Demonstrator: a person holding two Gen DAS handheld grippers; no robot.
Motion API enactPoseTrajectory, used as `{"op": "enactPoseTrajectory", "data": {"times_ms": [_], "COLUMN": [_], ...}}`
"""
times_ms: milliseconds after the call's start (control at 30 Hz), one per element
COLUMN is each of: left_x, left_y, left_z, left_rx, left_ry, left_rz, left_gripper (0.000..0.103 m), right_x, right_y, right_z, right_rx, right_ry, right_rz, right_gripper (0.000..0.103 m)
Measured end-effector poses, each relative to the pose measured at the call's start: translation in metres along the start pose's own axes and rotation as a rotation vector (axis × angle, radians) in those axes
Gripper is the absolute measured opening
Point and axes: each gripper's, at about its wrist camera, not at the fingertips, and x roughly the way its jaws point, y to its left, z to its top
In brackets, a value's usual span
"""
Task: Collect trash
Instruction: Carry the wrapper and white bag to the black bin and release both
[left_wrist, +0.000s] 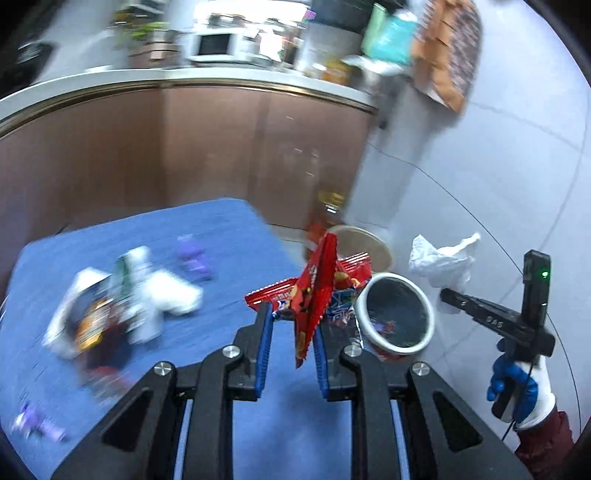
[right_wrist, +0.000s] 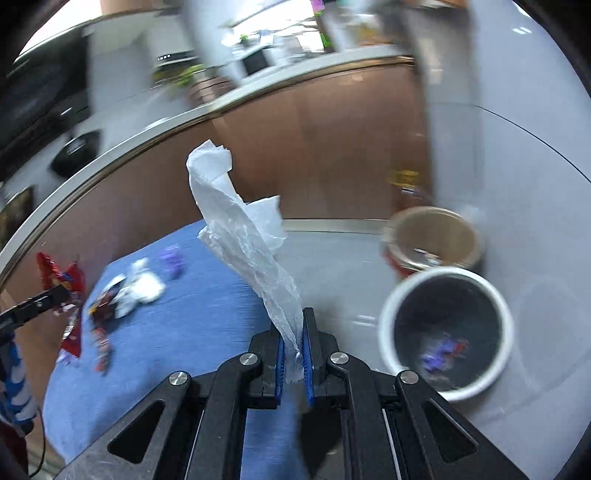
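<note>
My left gripper (left_wrist: 291, 325) is shut on a red snack wrapper (left_wrist: 314, 291) and holds it up above the blue table cloth (left_wrist: 221, 240), left of the white-rimmed trash bin (left_wrist: 395, 314). My right gripper (right_wrist: 293, 332) is shut on a white crumpled tissue (right_wrist: 240, 221) that stands up from the fingers. The bin (right_wrist: 447, 325) sits to its right on the floor with some wrappers inside. The right gripper and tissue also show in the left wrist view (left_wrist: 454, 295). The left gripper and its wrapper show in the right wrist view (right_wrist: 55, 288).
A pile of wrappers and tissues (left_wrist: 122, 299) lies on the cloth, with purple wrappers (left_wrist: 192, 254) near it. A brown-lined bucket (right_wrist: 436, 236) stands behind the bin. A brown counter front (left_wrist: 184, 147) runs behind the table. Grey floor tiles (left_wrist: 498, 166) lie to the right.
</note>
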Motion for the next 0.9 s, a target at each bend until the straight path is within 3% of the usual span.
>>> {"op": "enactPoseTrajectory", "data": {"times_ms": [300, 633, 733, 900], "left_x": [0.14, 0.274, 0.304, 0.339], "left_y": [-0.121, -0.198, -0.21, -0.214], "left_z": [0.051, 0.064, 0.063, 0.059], "left_rx": [0.169, 0.232, 0.234, 0.204], "left_ry": [0.13, 0.253, 0.286, 0.334], "left_rz": [-0.144, -0.184, -0.175, -0.172], "left_gripper": [0.019, 0.022, 0.023, 0.039], "right_x": [0.026, 0.069, 0.077, 0.084], "right_y": [-0.101, -0.141, -0.15, -0.159], "right_z": [-0.011, -0.008, -0.009, -0.016], "right_rx": [0.192, 0.214, 0.213, 0.219], "right_ry": [0.021, 0.065, 0.073, 0.091], "right_rz": [-0.19, -0.333, -0.364, -0.408], "right_gripper": [0.009, 0.011, 0.02, 0.04]}}
